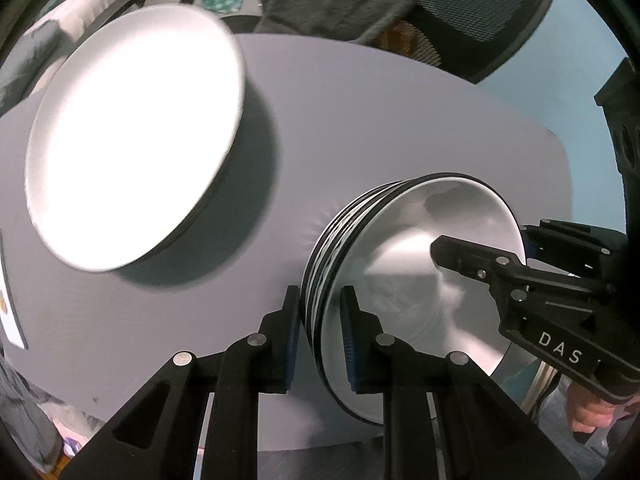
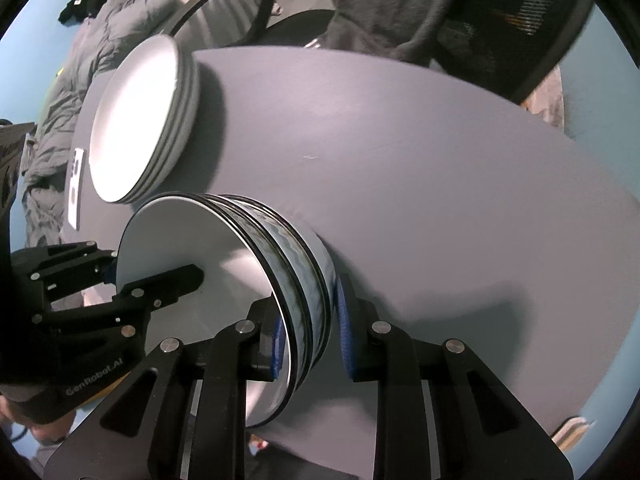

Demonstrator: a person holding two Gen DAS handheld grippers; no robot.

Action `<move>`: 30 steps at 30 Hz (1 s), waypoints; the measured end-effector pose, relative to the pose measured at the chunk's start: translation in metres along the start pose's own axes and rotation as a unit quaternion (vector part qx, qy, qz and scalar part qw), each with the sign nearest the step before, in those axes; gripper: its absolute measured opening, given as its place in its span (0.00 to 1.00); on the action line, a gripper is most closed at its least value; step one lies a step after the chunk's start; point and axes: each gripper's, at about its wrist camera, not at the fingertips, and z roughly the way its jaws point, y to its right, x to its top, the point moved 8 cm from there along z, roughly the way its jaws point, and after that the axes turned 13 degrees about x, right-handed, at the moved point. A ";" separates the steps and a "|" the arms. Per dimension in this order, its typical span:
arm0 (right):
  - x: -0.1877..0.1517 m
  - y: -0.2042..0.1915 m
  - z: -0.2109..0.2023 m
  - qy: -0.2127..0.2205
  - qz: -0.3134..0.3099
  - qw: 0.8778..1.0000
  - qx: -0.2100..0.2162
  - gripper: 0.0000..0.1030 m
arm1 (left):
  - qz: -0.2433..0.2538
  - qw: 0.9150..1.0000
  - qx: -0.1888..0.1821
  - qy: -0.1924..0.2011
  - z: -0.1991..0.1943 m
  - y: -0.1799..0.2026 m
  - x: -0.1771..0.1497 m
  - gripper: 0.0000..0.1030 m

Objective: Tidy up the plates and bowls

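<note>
A stack of bowls (image 1: 404,280) with blue-grey wavy sides and white insides sits on the grey table (image 1: 360,128). My left gripper (image 1: 320,336) straddles the near rim of the stack, jaws apart with a gap on each side. My right gripper (image 2: 310,332) straddles the opposite rim of the same bowl stack (image 2: 240,280), one finger inside the bowl and one outside, with a gap at the outer pad. The right gripper also shows in the left wrist view (image 1: 480,256). A stack of white plates (image 1: 132,136) stands farther back; it also shows in the right wrist view (image 2: 140,120).
A black mesh office chair (image 1: 472,20) with grey cloth draped over it stands behind the table. A grey jacket (image 2: 68,100) lies beyond the plates. A white card (image 2: 75,188) lies at the table edge. The person's hand (image 1: 592,412) holds the right gripper.
</note>
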 end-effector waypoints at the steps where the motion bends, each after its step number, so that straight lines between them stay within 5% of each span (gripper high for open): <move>1: 0.000 -0.006 0.004 -0.001 0.000 1.000 0.000 0.22 | -0.003 1.000 0.001 0.000 0.000 -0.005 -0.002 0.18; 21: -0.009 -0.083 0.057 -0.015 -0.014 1.000 0.002 0.22 | -0.021 1.000 0.016 -0.003 0.012 -0.090 -0.039 0.18; 30: -0.009 -0.099 0.067 -0.010 -0.011 1.000 0.003 0.22 | -0.021 1.000 0.013 -0.001 0.024 -0.081 -0.028 0.18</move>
